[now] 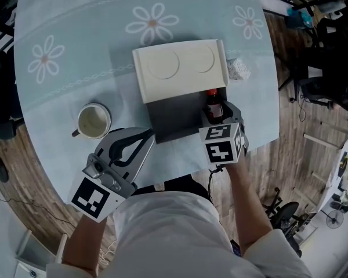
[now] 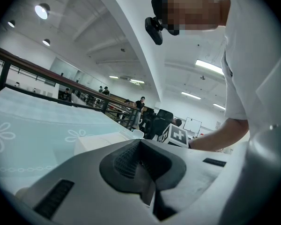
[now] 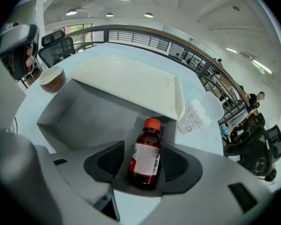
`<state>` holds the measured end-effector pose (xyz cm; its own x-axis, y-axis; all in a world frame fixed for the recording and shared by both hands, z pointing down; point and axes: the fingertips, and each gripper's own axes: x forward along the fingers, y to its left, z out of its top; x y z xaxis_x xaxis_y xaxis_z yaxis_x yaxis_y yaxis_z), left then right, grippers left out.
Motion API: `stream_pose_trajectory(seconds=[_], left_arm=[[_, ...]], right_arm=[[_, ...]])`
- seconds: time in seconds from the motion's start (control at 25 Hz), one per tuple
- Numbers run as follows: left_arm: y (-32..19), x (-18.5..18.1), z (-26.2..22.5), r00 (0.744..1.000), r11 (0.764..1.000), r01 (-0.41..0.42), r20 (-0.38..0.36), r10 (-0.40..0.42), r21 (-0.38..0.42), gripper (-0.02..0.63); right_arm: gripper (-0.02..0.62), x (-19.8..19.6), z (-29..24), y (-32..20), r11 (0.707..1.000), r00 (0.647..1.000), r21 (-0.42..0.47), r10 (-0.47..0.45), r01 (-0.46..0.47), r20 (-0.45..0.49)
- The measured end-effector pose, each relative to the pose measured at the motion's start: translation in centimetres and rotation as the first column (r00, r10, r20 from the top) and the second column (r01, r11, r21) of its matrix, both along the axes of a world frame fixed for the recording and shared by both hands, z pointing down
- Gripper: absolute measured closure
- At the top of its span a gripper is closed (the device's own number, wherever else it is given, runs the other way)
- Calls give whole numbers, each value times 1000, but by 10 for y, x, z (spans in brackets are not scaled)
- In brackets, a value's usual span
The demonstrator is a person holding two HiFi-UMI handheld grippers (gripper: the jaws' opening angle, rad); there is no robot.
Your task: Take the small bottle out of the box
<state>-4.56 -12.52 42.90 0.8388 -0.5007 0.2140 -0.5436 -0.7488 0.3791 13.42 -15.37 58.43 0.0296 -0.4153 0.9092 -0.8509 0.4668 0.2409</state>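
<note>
Right gripper (image 1: 216,116) open around the bottle (image 3: 145,156) at the box's (image 1: 174,117) three o'clock, seemingly about to squeeze and lift; left gripper (image 2: 141,161) closed, empty

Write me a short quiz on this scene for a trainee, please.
1. True or false: the small brown orange-capped bottle lies on its side in the open grey box.
2. What stands between the jaws of the right hand-held gripper? A the bottle; B a spoon; C nothing.
3. In the head view, on which side of the box is the white ceramic mug?
Key: 1 false, it stands upright; 2 A; 3 left.
</note>
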Motion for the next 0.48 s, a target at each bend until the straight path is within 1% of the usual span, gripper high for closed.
stream_pose_trajectory(seconds=[0.12, 0.28, 0.36, 0.4, 0.48], left_arm=[[-1, -1, 1, 1000, 1000, 1, -3, -1, -3, 600], [-3, -3, 1, 1000, 1000, 2, -4, -2, -9, 600], [-3, -4, 3, 1000, 1000, 2, -1, -2, -11, 600], [-3, -4, 3, 1000, 1000, 3, -1, -3, -12, 600], [-4, -5, 5, 1000, 1000, 6, -1, -6, -14, 600]], right_arm=[[345, 1, 3, -1, 1000, 996, -5, -17, 16, -82], [346, 2, 9, -1, 998, 982, -13, -66, 65, -178], [349, 2, 15, 0, 996, 976, -27, -84, 80, -199], [362, 2, 17, 0, 996, 975, -32, -89, 84, -204], [365, 2, 18, 0, 996, 975, -30, -90, 86, -203]])
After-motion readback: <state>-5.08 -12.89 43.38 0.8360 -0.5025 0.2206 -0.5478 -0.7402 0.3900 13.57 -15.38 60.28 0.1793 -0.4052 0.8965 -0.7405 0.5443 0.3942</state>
